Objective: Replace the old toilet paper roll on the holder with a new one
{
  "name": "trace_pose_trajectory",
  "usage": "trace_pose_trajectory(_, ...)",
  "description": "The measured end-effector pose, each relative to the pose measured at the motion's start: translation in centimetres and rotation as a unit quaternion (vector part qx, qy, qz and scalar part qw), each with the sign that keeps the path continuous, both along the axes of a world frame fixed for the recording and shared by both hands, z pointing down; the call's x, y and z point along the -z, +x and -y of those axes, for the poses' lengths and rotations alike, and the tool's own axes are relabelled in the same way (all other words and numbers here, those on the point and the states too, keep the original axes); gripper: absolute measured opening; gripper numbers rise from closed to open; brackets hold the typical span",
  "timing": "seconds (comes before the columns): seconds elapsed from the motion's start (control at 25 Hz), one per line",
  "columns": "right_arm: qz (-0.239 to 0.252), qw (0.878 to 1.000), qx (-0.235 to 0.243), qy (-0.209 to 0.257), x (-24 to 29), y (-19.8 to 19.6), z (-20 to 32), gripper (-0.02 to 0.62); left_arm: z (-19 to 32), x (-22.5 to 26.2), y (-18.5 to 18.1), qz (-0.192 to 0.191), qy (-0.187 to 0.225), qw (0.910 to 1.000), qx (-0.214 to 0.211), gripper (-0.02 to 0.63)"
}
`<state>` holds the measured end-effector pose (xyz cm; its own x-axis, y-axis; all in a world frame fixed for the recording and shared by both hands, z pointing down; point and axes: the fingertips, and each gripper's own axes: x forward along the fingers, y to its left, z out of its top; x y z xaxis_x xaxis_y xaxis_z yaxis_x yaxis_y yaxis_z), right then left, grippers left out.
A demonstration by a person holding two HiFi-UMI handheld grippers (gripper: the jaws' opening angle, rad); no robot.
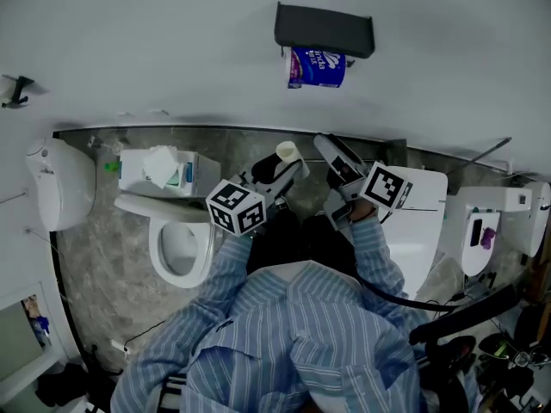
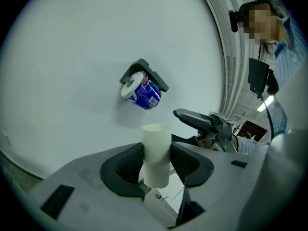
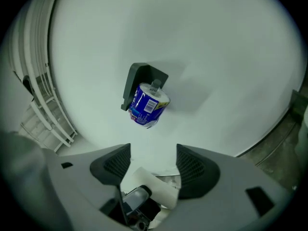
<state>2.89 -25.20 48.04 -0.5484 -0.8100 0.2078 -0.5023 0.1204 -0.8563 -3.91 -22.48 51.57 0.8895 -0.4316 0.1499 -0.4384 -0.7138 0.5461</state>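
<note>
A dark holder (image 1: 323,28) is fixed to the white wall, and a new roll in blue wrapping (image 1: 317,67) hangs under it. My left gripper (image 1: 288,163) is shut on an empty white cardboard tube (image 1: 288,153), held upright below the holder. In the left gripper view the tube (image 2: 156,153) stands between both pads, with the holder (image 2: 144,73) and the blue roll (image 2: 141,91) ahead. My right gripper (image 1: 329,147) is beside it, open and empty. In the right gripper view the right gripper (image 3: 153,160) faces the blue roll (image 3: 148,105), and the tube (image 3: 155,186) lies lower, beyond the jaws.
A toilet bowl (image 1: 176,246) stands at lower left, with a tissue pack (image 1: 159,169) on its cistern. A white fixture (image 1: 60,183) is at far left. A white cabinet (image 1: 424,222) stands at right. The person's striped sleeves fill the lower middle.
</note>
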Motion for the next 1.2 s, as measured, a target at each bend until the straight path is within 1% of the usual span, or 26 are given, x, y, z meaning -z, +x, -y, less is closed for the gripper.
trace_pose_trajectory(0.08,-0.005,1.0,-0.015,0.005,0.1,0.7,-0.6,0.199,-0.6,0.1,0.6,0.001,0.002,1.0,-0.008,0.176)
trace_pose_trajectory(0.12,-0.009,1.0,-0.021,0.005,0.1,1.1,-0.8,0.161,-0.8,0.2,0.8,0.002,0.004,0.9999,-0.011,0.176)
trace_pose_trajectory(0.2,-0.02,0.999,-0.028,0.002,0.1,1.8,-1.4,0.111,-1.3,0.4,1.2,0.002,0.009,0.9999,-0.014,0.176)
trace_pose_trajectory(0.36,-0.048,0.999,-0.022,0.009,0.3,2.4,-3.7,0.051,-2.9,1.0,1.9,0.0,0.013,0.9998,-0.011,0.176)
trace_pose_trajectory(0.48,-0.065,0.998,-0.02,0.008,0.6,3.6,-6.0,0.03,-4.3,1.7,3.1,-0.006,0.02,0.9997,-0.01,0.176)
trace_pose_trajectory(0.6,-0.071,0.997,-0.018,0.009,1.1,5.1,-8.7,0.02,-6.6,2.5,4.6,-0.012,0.025,0.9995,-0.011,0.176)
trace_pose_trajectory(0.72,-0.074,0.997,-0.01,0.007,1.1,6.4,-12.0,0.02,-10.1,2.9,6.5,-0.012,0.03,0.9993,-0.02,0.176)
trace_pose_trajectory(0.84,-0.075,0.997,0.007,0.002,0.5,6.7,-15.3,0.017,-13.8,2.8,7.8,-0.002,0.035,0.999,-0.026,0.176)
trace_pose_trajectory(1.0,-0.071,0.997,0.038,-0.002,-0.6,6.1,-20.0,0.015,-18.7,2.3,7.8,0.005,0.035,0.9993,-0.01,0.176)
trace_pose_trajectory(1.2,-0.06,0.996,0.069,-0.005,-1.7,5.1,-25.2,0.014,-24.4,1.3,6.1,0.018,0.027,0.9991,0.026,0.176)
